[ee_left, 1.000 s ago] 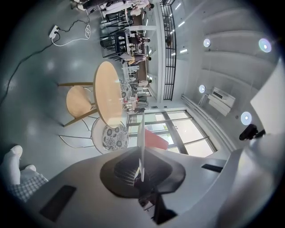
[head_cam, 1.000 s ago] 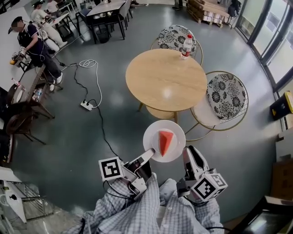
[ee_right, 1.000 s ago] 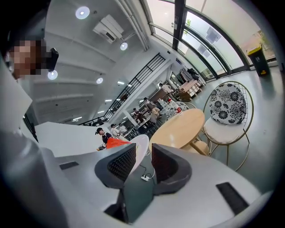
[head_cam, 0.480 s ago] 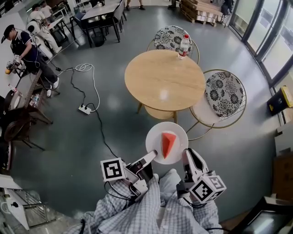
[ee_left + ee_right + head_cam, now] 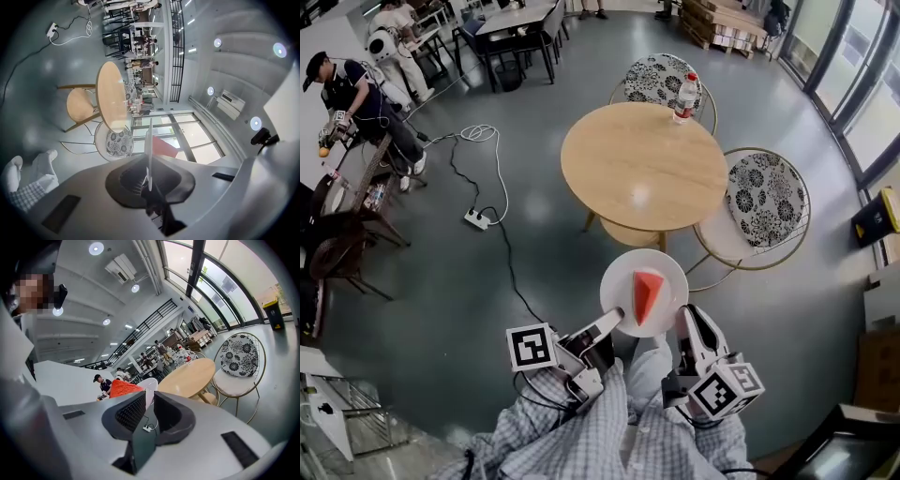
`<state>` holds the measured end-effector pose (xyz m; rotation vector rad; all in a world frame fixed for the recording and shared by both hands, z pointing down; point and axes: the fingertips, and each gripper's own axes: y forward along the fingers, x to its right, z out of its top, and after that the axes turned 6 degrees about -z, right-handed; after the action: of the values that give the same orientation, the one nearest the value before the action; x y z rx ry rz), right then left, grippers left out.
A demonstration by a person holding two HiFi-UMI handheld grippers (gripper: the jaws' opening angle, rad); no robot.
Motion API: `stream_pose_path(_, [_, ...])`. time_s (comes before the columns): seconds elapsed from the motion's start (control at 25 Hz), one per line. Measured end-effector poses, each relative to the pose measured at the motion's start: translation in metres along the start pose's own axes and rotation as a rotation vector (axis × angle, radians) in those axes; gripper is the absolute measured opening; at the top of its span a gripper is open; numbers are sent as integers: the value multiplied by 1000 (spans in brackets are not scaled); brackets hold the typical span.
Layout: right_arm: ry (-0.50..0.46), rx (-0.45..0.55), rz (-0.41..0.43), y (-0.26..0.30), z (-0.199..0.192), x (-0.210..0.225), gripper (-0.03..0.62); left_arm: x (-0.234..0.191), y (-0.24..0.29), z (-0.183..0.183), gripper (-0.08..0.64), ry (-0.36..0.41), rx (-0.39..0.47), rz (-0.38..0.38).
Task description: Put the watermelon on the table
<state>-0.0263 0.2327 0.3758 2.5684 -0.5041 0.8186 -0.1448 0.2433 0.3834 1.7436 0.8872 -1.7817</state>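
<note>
One pair of fingers is doing all the carrying: my left gripper pinches the near rim of the round white plate, which shows edge-on between the pads in the left gripper view. The right gripper sits just beside the plate's right rim, fingers spread with nothing between them. The red watermelon wedge lies loose on that plate, out over the grey floor, short of the round wooden bench. My worry is that a one-sided pinch lets the plate dip, and the wedge slides off before we get there. Its long axis runs away from me, broad end toward the bench, narrow tip pointing back at me.
</note>
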Motion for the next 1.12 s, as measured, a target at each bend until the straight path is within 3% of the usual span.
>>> stream_pose_path(0.48, [15, -28, 34, 43, 24, 24, 61, -11, 39, 28, 21, -3, 32, 25])
stream_pose_path(1.12, [10, -97, 54, 119, 84, 88, 61, -38, 137, 72, 21, -30, 78, 54])
